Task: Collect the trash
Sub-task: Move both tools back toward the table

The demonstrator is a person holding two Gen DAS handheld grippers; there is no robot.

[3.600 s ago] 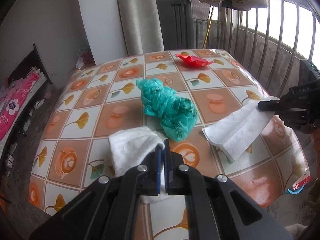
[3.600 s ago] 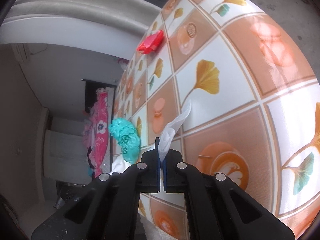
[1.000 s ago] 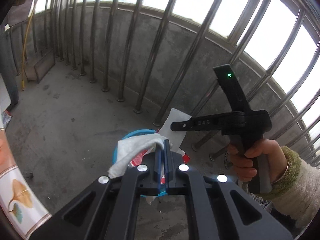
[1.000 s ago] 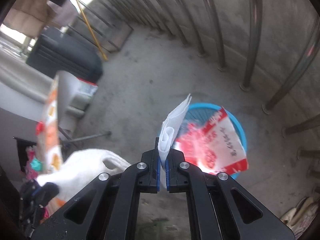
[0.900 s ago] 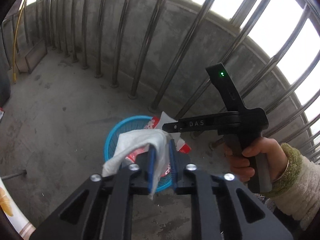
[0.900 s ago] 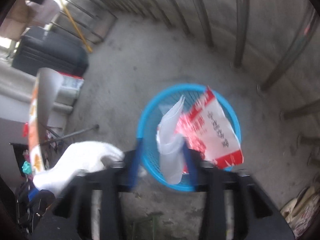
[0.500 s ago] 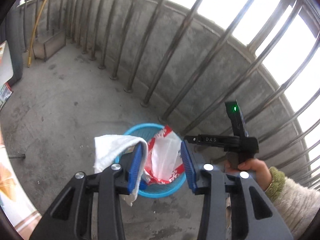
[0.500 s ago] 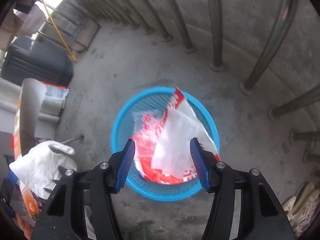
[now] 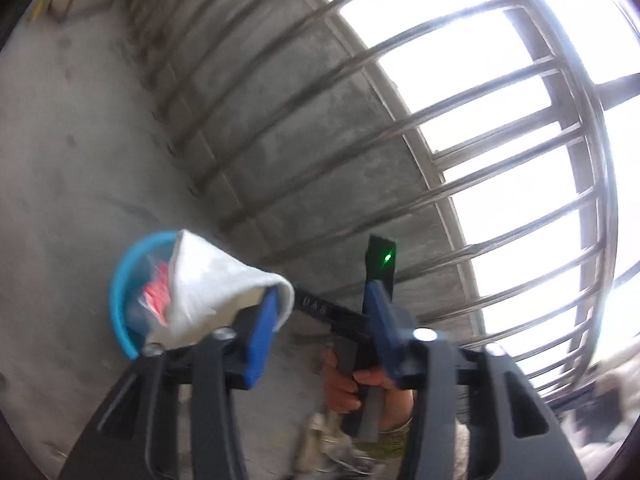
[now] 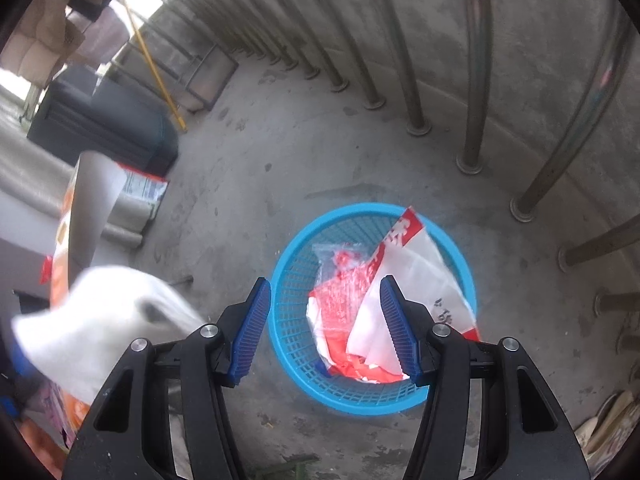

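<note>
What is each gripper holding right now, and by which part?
Neither clamps anything. The right gripper is open and empty over the blue basket. The left gripper has just opened; the white tissue drapes over one finger.

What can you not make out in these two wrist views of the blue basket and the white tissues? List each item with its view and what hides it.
- Left wrist view: most of the blue basket is covered by the white tissue draped over one left finger.
- Left wrist view: motion blur smears the red-and-white bag.
- Right wrist view: the bag's printing is too small to read; the bag hides the basket floor.
- Right wrist view: the tissue at the left edge is blurred; whether it still touches a finger is unclear.
</note>
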